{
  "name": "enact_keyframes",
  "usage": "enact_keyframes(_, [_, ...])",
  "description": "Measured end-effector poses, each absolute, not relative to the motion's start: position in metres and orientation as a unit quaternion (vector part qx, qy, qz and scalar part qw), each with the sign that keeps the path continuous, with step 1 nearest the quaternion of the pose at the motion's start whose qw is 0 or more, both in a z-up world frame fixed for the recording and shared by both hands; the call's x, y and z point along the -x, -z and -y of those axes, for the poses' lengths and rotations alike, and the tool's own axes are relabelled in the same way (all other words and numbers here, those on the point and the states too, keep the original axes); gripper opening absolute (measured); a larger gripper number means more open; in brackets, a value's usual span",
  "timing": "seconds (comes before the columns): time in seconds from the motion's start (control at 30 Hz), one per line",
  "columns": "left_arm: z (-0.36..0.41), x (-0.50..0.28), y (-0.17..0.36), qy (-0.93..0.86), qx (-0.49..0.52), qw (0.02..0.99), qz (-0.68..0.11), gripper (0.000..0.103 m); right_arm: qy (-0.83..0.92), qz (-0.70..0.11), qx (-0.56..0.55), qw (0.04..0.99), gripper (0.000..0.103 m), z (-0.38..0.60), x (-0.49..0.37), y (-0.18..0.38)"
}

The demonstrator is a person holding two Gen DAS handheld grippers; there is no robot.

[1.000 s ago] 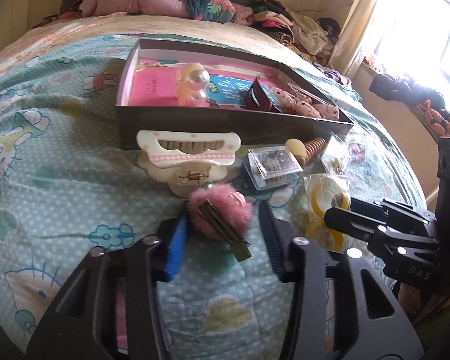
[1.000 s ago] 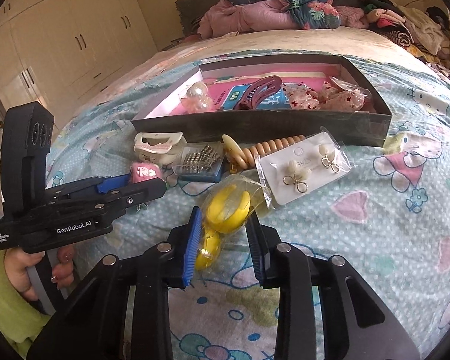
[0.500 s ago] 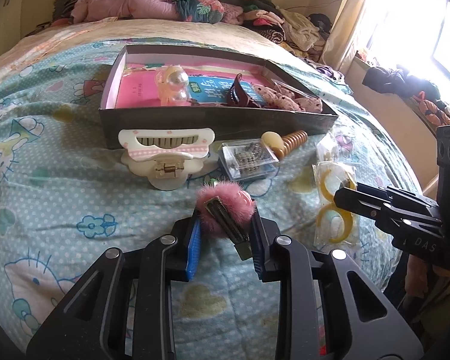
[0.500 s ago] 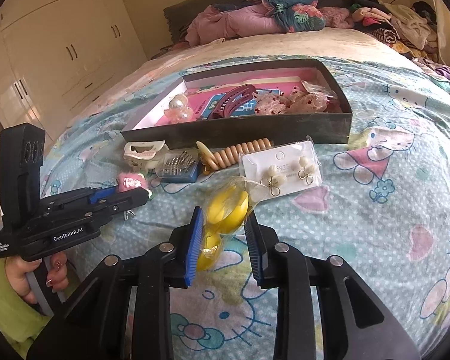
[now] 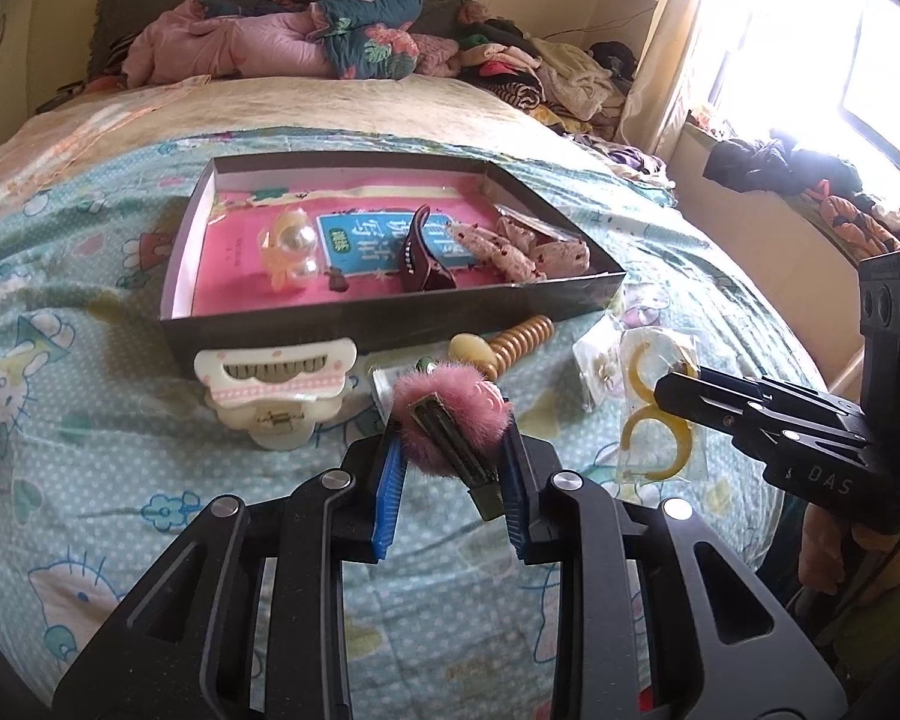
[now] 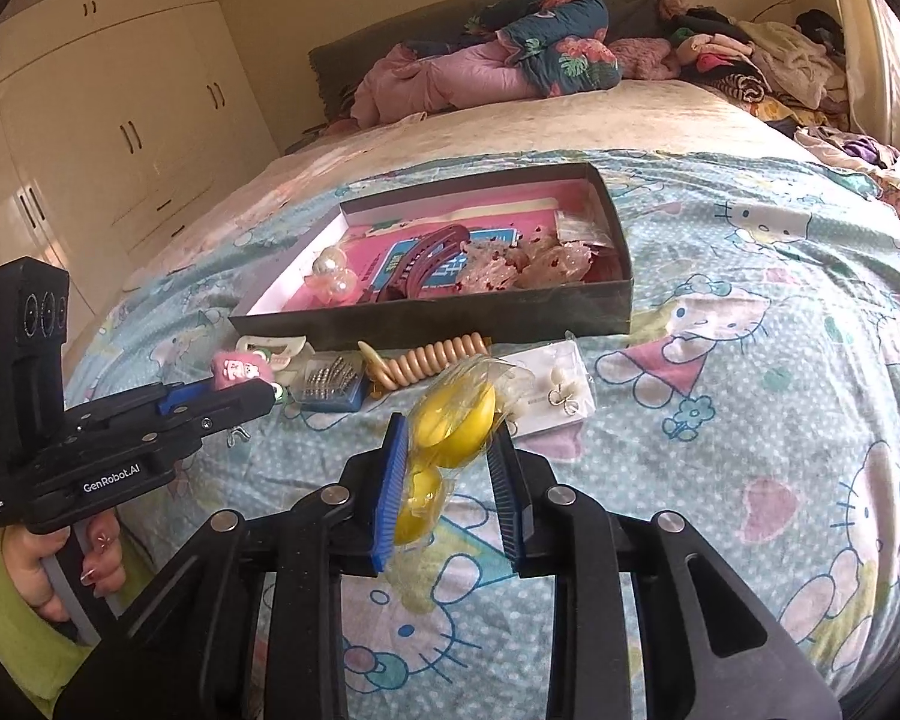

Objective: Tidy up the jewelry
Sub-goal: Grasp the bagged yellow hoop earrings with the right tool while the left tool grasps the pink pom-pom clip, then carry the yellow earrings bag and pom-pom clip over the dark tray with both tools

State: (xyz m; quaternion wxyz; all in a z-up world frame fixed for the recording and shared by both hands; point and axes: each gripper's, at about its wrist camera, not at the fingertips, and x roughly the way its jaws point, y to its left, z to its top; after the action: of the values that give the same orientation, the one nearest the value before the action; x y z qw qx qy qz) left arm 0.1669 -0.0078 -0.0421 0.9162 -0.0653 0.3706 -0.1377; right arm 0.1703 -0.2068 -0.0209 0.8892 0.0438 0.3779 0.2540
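My left gripper point(image 5: 450, 456) is shut on a pink fluffy hair clip point(image 5: 450, 420) and holds it above the bedspread, in front of the dark box point(image 5: 390, 324). My right gripper point(image 6: 447, 456) is shut on a clear bag of yellow hoop earrings point(image 6: 450, 420), also lifted; the bag shows in the left wrist view point(image 5: 657, 408). The box point(image 6: 450, 318) holds a pearl clip point(image 5: 291, 246), a maroon claw clip point(image 5: 420, 258) and lace bows point(image 5: 528, 246). The left gripper with the pink clip shows in the right wrist view point(image 6: 240, 384).
On the bedspread before the box lie a cream claw clip point(image 5: 276, 390), a beaded tan clip point(image 6: 426, 360), a clear case of hairpins point(image 6: 330, 387) and an earring card point(image 6: 561, 396). Piled clothes point(image 5: 306, 42) lie at the bed's head. Wardrobes point(image 6: 90, 120) stand left.
Both grippers have closed on their items and risen off the bedspread, pulling back from the box; the pink clip and the yellow earring bag came up with them.
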Motion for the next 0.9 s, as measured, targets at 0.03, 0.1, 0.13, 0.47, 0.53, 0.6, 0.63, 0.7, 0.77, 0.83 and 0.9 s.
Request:
enact_keyframes(0.03, [0.008,-0.168,0.041,0.138,0.066,0.916,-0.370,0.020,-0.253,-0.377,-0.046,0.890,0.026,0.208,-0.172,0.020])
enact_keyframes(0.1, [0.010,-0.171,0.039,0.139,0.066,0.917,-0.367,0.020,-0.250,-0.374,-0.047,0.892,0.026,0.210,-0.173,0.017])
enact_keyframes(0.13, [0.010,-0.174,0.039,0.139,0.066,0.918,-0.366,0.020,-0.250,-0.373,-0.048,0.892,0.026,0.210,-0.175,0.017])
enact_keyframes(0.47, [0.009,-0.194,0.031,0.131,0.066,0.924,-0.354,0.020,-0.250,-0.362,-0.050,0.897,0.026,0.207,-0.194,0.006])
enact_keyframes(0.53, [0.007,-0.198,0.029,0.129,0.068,0.925,-0.351,0.020,-0.250,-0.359,-0.049,0.898,0.026,0.206,-0.199,0.003])
enact_keyframes(0.6, [0.005,-0.203,0.026,0.127,0.070,0.926,-0.348,0.020,-0.249,-0.356,-0.048,0.899,0.026,0.204,-0.204,0.000])
enact_keyframes(0.63, [0.004,-0.205,0.025,0.126,0.072,0.927,-0.347,0.020,-0.249,-0.355,-0.047,0.900,0.026,0.203,-0.207,-0.002])
enact_keyframes(0.7, [0.001,-0.209,0.023,0.124,0.073,0.928,-0.345,0.020,-0.249,-0.351,-0.046,0.902,0.026,0.202,-0.213,-0.004])
enact_keyframes(0.77, [-0.002,-0.213,0.022,0.121,0.077,0.928,-0.343,0.020,-0.249,-0.348,-0.045,0.903,0.026,0.201,-0.218,-0.007])
enact_keyframes(0.83, [-0.005,-0.217,0.021,0.118,0.078,0.929,-0.342,0.020,-0.247,-0.346,-0.044,0.904,0.026,0.200,-0.223,-0.008])
enact_keyframes(0.9, [-0.008,-0.221,0.019,0.115,0.080,0.930,-0.341,0.020,-0.246,-0.345,-0.042,0.905,0.026,0.199,-0.228,-0.009])
